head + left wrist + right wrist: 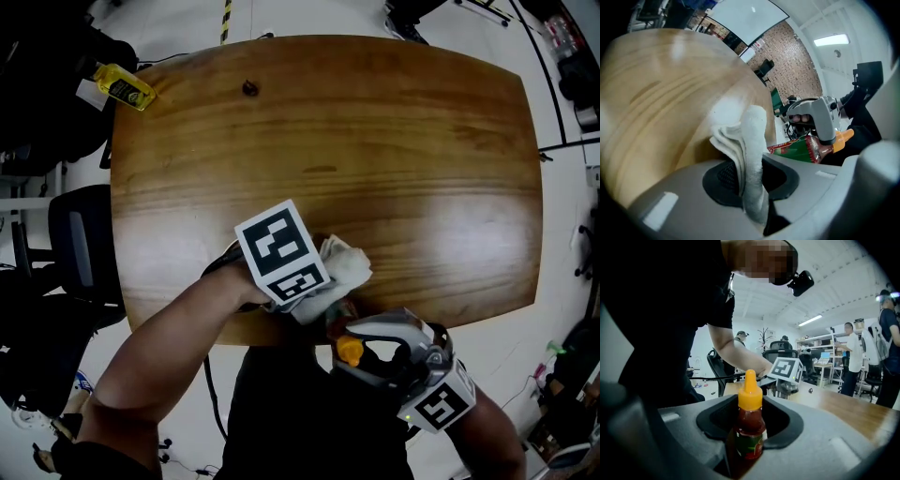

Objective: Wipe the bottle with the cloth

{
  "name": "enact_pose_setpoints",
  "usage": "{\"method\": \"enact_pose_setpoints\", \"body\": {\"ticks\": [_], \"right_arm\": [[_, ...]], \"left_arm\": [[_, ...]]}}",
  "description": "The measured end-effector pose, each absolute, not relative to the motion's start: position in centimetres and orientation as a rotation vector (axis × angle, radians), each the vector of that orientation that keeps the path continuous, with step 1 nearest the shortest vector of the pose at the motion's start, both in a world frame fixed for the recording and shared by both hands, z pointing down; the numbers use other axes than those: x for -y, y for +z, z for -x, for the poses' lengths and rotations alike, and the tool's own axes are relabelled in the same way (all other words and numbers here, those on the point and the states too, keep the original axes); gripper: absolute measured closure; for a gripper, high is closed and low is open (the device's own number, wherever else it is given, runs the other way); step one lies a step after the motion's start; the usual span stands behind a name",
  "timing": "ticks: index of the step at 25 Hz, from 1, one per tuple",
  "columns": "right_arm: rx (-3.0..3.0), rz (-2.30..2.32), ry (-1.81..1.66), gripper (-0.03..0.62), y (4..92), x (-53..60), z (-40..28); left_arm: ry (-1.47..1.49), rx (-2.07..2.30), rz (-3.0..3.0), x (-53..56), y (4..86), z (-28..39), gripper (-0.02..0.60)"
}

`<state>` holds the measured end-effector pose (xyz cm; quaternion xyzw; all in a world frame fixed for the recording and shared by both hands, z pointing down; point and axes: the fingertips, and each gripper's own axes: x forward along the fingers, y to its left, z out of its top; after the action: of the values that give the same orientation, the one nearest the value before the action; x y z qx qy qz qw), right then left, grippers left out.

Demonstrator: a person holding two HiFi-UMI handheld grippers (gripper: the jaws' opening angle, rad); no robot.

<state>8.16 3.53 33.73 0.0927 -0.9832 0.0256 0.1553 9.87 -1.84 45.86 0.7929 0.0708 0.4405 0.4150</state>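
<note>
Left tongs (752,182) clamped on crumpled white cloth (750,140). Right tongs (751,439) closed on red sauce bottle with orange cap (749,416), held at near edge of brown wooden worktop (375,169), just beside cloth. Small yellow bottle (125,87) at far-left corner and black office chair (80,244) off left side, both well apart.

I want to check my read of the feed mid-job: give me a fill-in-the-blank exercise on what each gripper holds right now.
1. The left gripper is shut on a white ____.
2. The right gripper grips a sauce bottle whose cap is coloured ____.
3. The table is made of ____.

Missing words: cloth; orange; wood
</note>
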Motion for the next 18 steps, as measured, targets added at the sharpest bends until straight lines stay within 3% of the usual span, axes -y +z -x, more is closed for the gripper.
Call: {"method": "enact_pose_setpoints", "body": {"ticks": [11, 18], "right_arm": [[2.813, -0.519, 0.174, 0.456, 34.0, -2.6, -8.4], [2.778, -0.412, 0.085, 0.456, 34.6, -2.3, -7.6]], "left_arm": [[0.373, 0.538, -1.965, 5.0, 39.1, -3.1, 0.483], [-0.038, 0.641, -2.009, 1.5, 29.7, -0.8, 0.483]]}}
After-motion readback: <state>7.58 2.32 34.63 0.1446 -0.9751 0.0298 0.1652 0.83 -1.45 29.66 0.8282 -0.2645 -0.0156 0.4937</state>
